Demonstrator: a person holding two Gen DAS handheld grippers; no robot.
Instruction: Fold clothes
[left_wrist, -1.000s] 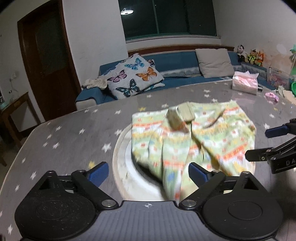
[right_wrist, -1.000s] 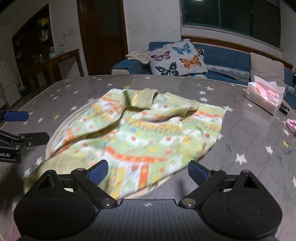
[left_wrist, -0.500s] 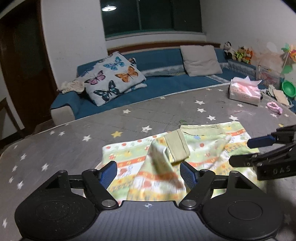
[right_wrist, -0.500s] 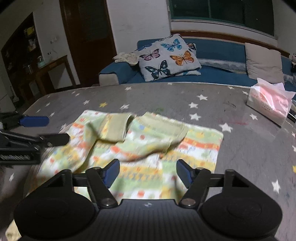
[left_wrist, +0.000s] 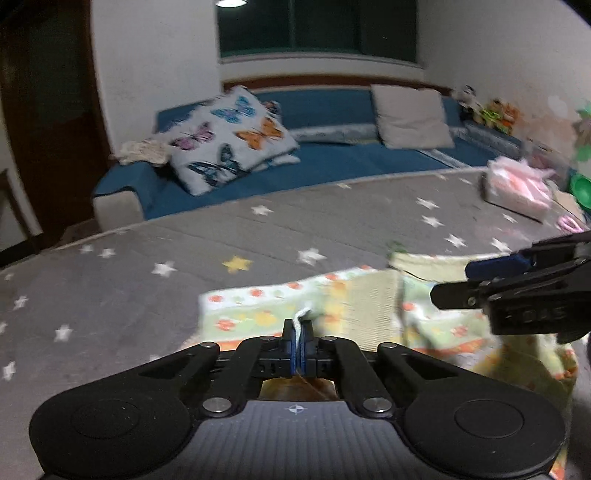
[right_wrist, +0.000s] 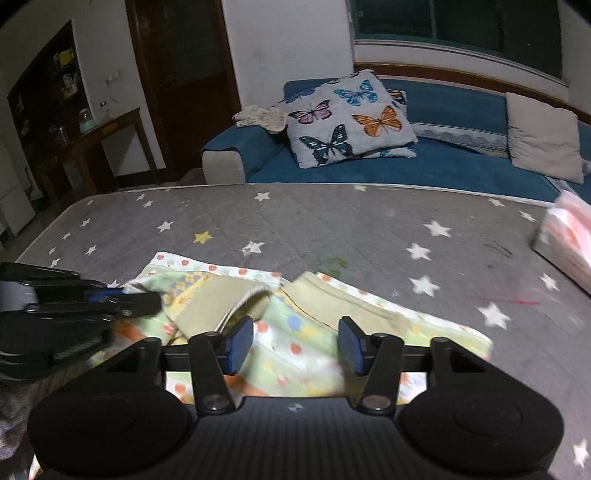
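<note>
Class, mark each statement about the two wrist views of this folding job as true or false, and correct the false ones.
1. The left gripper is shut on a bit of the patterned garment. True.
2. The right gripper is clamped on the garment. False: its jaws stand apart, with the cloth lying between and beneath them.
3. The garment lies on a grey star-print surface. True.
4. The butterfly cushion lies on the star-print surface beside the garment. False: it sits on the blue sofa behind.
5. A pink tissue pack sits on the surface, apart from the garment. True.
</note>
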